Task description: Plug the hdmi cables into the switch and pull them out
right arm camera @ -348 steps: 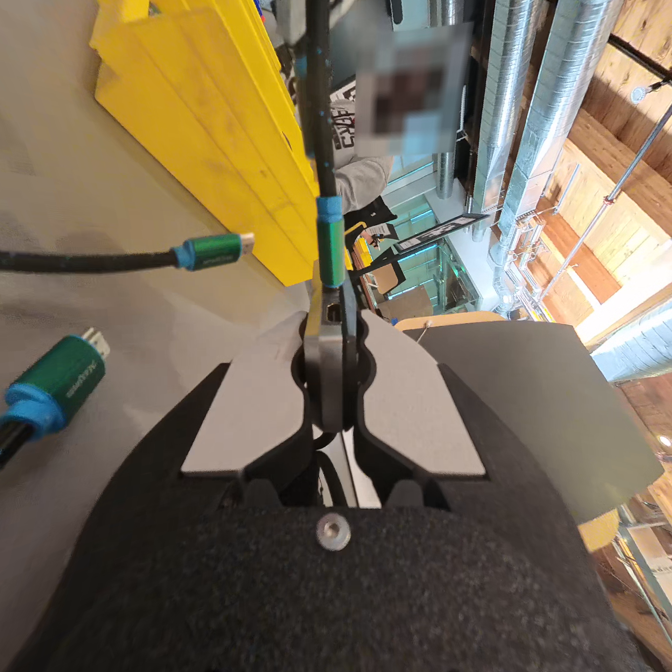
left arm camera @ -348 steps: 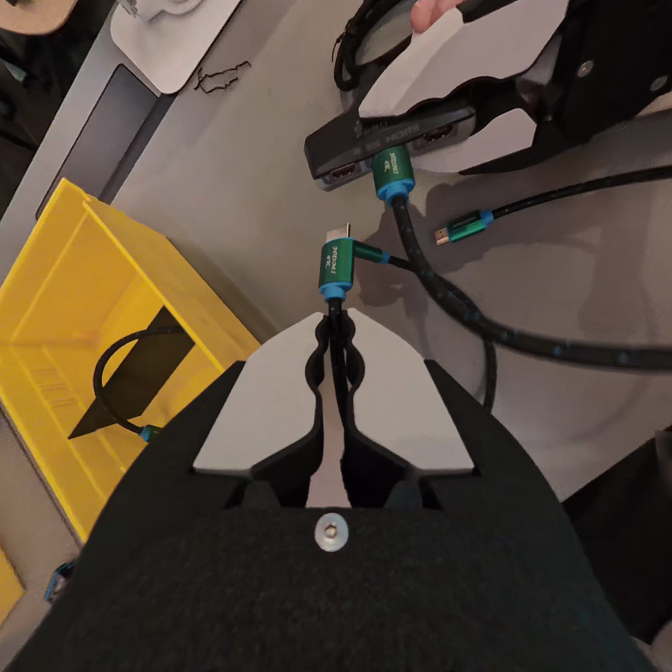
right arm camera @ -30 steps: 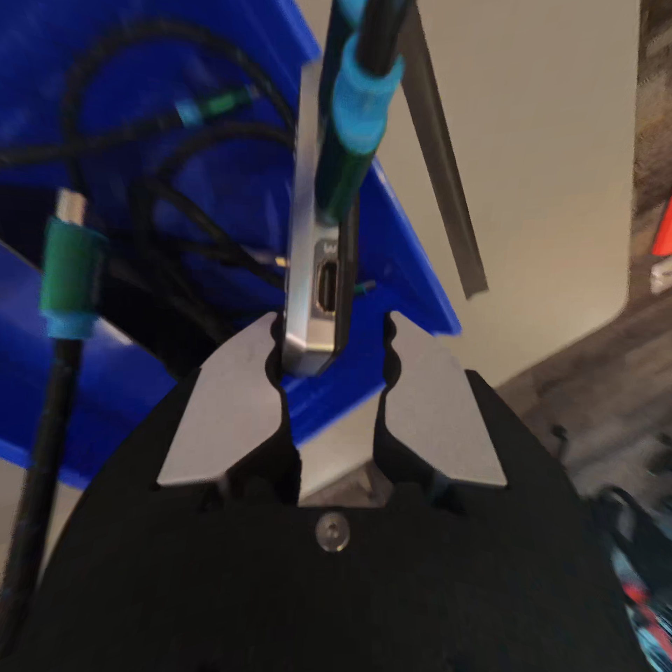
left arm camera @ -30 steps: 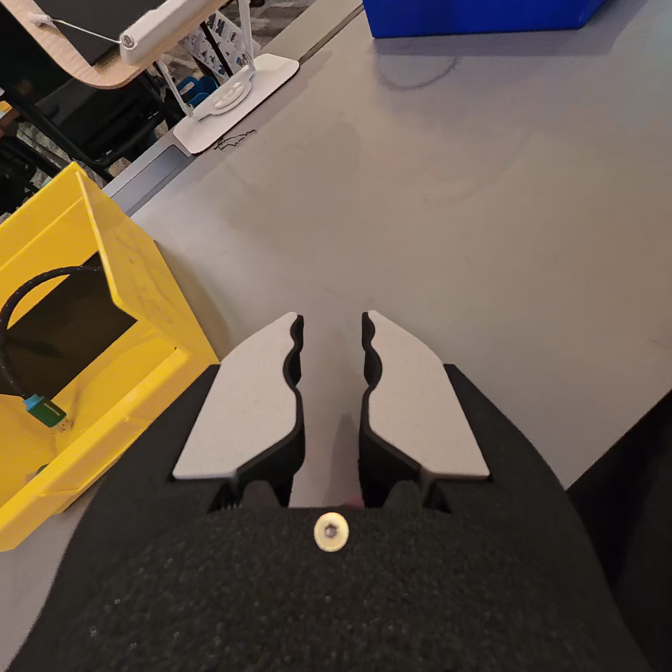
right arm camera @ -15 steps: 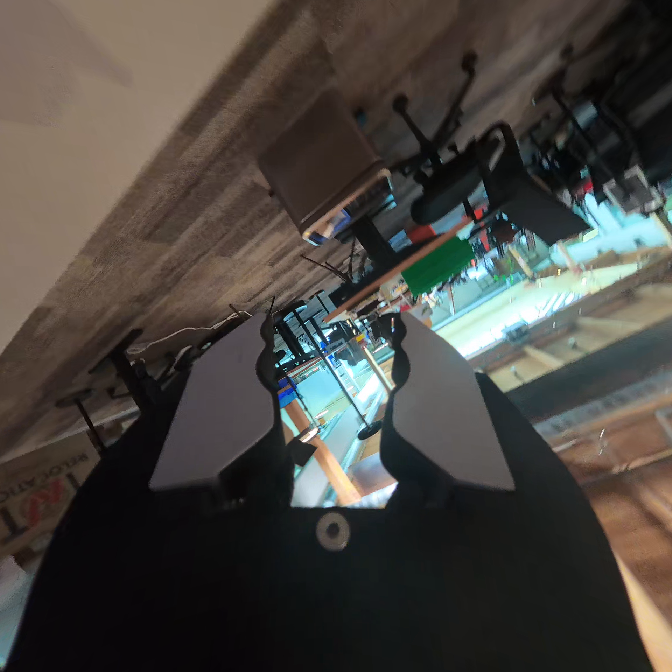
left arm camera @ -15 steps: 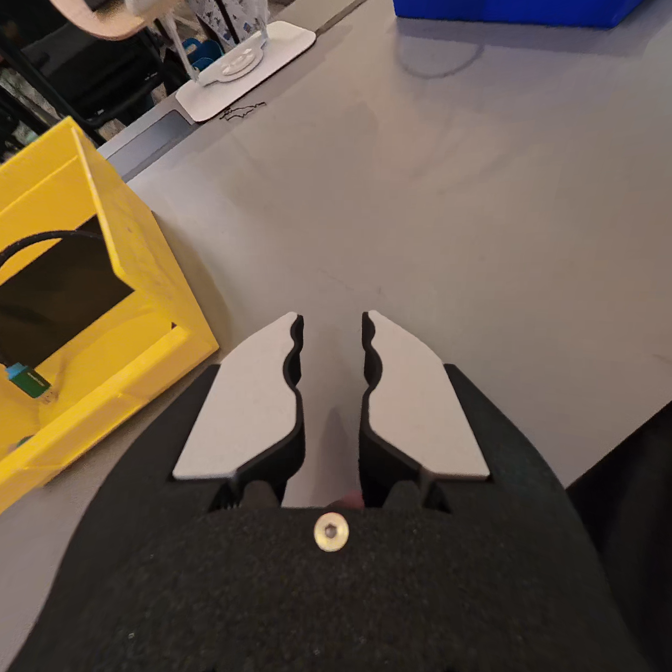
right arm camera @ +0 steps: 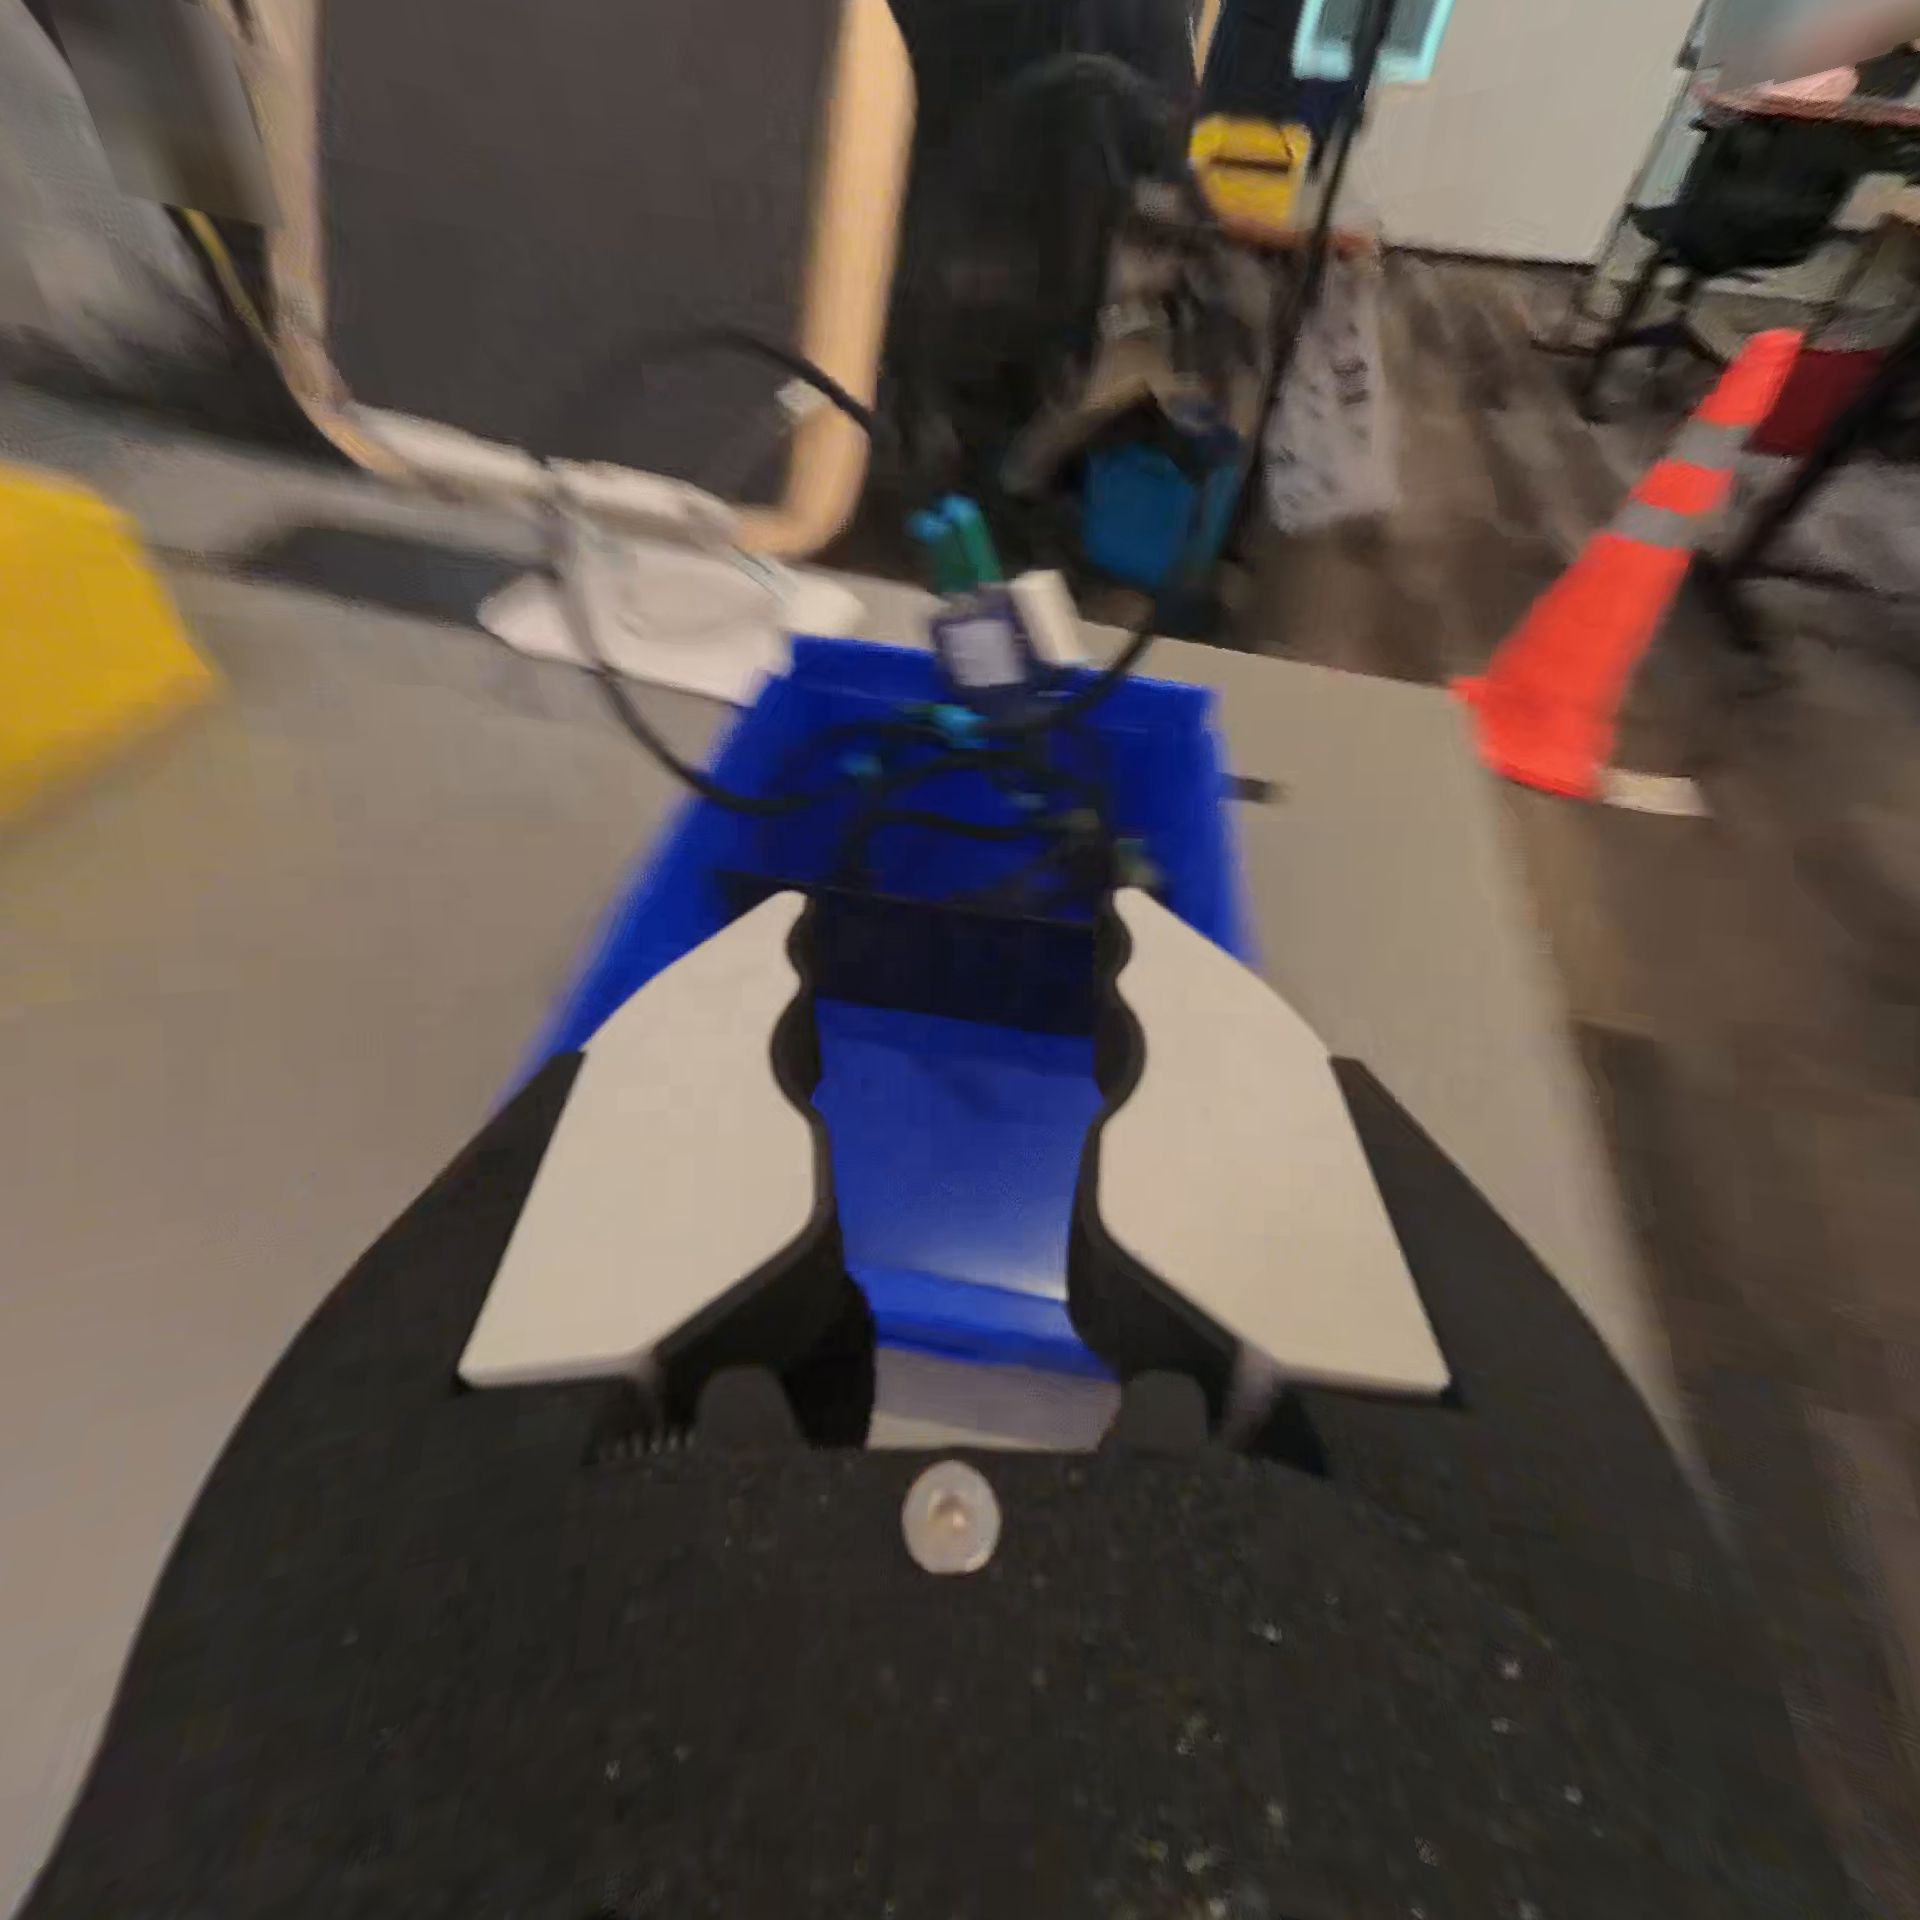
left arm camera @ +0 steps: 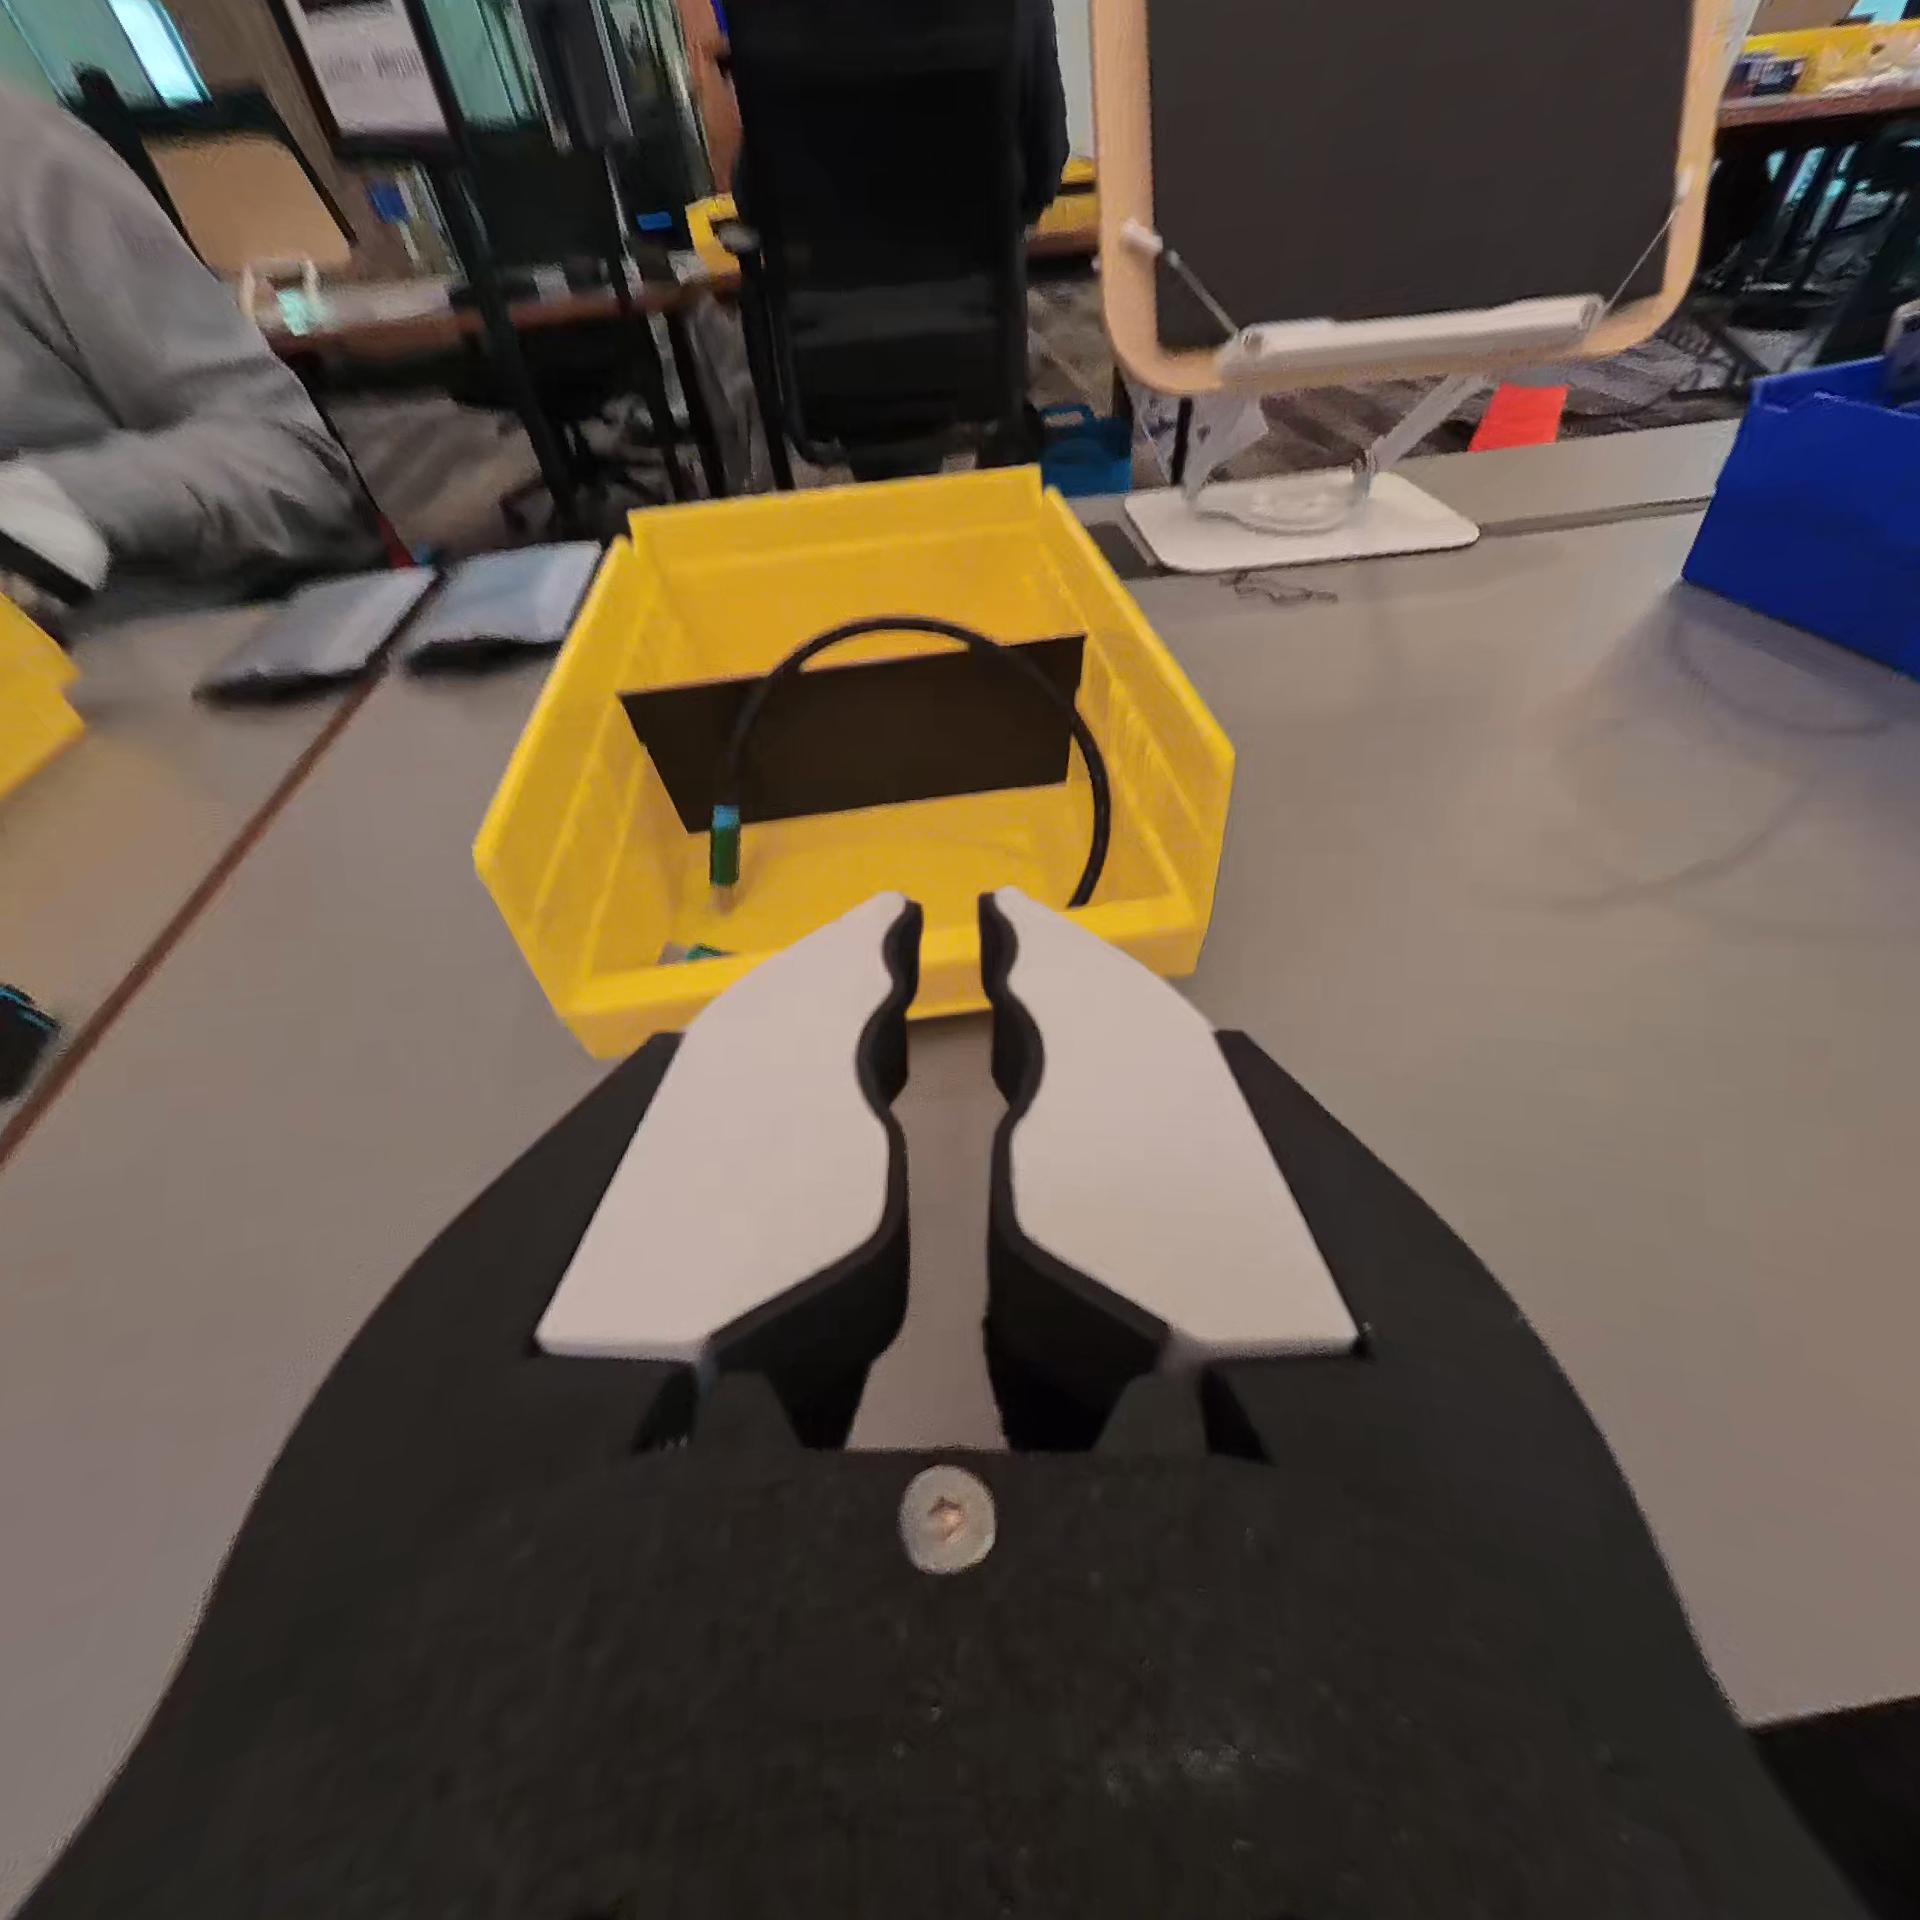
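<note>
Right wrist view: heavily motion-blurred, so fine detail is lost. The blue bin [right arm camera: 1164, 748] is partly masked by the right gripper [right arm camera: 961, 925]; its near wall is seen only between the fingers. A tangle of black HDMI cables [right arm camera: 935, 790] with blue-collared plugs is made out inside the bin. The switch [right arm camera: 982, 644] is seen as a small dark block at the bin's far rim, with green plugs [right arm camera: 961, 551] standing up from it; whether they are seated in it cannot be told.

Left wrist view: the yellow bin [left arm camera: 1153, 790] is partly covered at its near wall by the left gripper [left arm camera: 940, 909]. One black cable [left arm camera: 1081, 758] is looped inside, its green plug [left arm camera: 724, 844] hanging downward against a black divider [left arm camera: 883, 727].

Left gripper: slightly parted, nothing held. Right gripper: widely parted, nothing held.

Surroundings: grey surface [left arm camera: 1507, 935]; white stand [left arm camera: 1299, 525] at the far edge; two dark tablets [left arm camera: 395, 623] at far left; a grey sleeve [left arm camera: 145, 416], cut off by the frame; an orange cone [right arm camera: 1642, 582] on the floor at far right.
</note>
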